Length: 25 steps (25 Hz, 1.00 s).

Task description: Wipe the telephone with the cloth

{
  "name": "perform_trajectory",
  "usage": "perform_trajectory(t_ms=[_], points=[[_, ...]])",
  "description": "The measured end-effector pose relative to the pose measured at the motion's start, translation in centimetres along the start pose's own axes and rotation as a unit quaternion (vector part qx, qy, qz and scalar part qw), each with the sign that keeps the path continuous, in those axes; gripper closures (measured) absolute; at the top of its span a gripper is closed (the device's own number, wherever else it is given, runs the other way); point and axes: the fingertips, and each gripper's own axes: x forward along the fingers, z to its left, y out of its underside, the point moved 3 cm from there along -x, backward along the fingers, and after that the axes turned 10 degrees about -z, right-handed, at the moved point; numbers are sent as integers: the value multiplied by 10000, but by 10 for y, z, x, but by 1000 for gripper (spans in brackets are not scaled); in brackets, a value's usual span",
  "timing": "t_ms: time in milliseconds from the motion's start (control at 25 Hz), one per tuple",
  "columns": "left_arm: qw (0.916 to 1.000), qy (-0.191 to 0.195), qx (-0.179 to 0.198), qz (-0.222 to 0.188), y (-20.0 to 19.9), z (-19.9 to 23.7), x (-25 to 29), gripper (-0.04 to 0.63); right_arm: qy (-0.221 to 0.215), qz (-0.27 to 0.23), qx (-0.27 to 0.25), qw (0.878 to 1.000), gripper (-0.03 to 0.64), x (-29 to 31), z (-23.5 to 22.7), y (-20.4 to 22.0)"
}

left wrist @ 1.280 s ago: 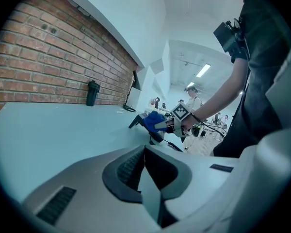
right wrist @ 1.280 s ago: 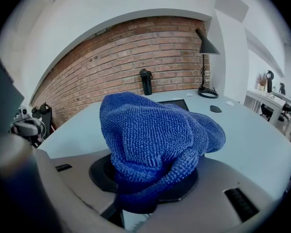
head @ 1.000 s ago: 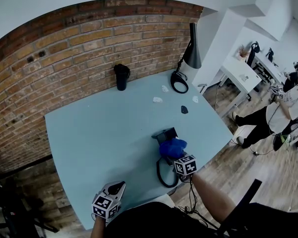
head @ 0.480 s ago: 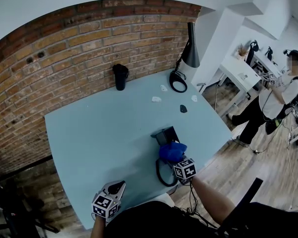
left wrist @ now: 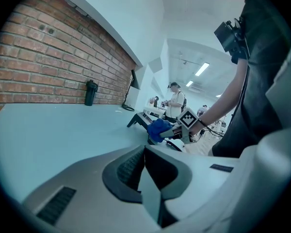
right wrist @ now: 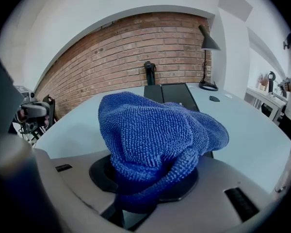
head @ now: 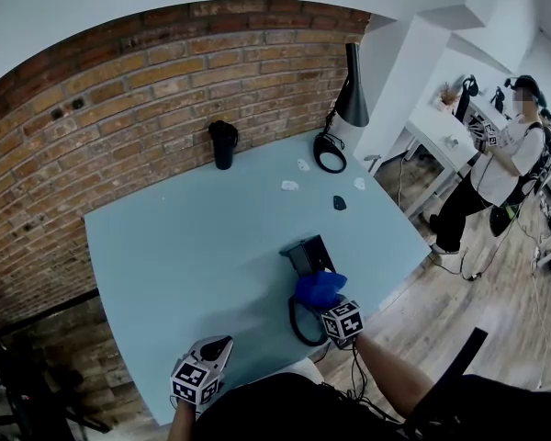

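Right gripper (head: 329, 303) - jaws clamped on the bunched blue cloth (right wrist: 155, 140), which fills the gap between them and bulges out in front. In the head view the cloth (head: 318, 288) lies against the near end of the black telephone (head: 305, 250). The telephone sits on the pale blue table (head: 193, 237), toward its near right part, with a black cord loop (head: 297, 325) just beside it at the table's near edge.

Left gripper (head: 213, 347) - jaws drawn together with nothing between them, hovering at the table's near edge, well apart from the telephone.

A black cup (head: 223, 142) stands by the brick wall (head: 119, 90) and a black lamp (head: 354, 90) at the far right corner. A few small scraps (head: 291, 186) lie between the lamp and the telephone. A person (head: 505, 159) stands in the background at right.
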Motion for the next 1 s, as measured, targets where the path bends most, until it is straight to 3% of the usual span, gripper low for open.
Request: perform_trajectory(t_ms=[400,600,760,1000], points=[[10000,-45,-6,2,1,0,-1,595,1,78,11,10000,443,-10,4,15],[9999,-76,-44,-64,-1,2,-1,595,-514,457,-157,9975,443,-17,5,17],[9998,-141,-72,-110,-3,8,-3,595,-800,-25,-472,9957,443,-13,-2,-31],[9999,-86,-63,-91,-3,6,-1,595,-658,-983,-763,9900,443,26,-22,-140]])
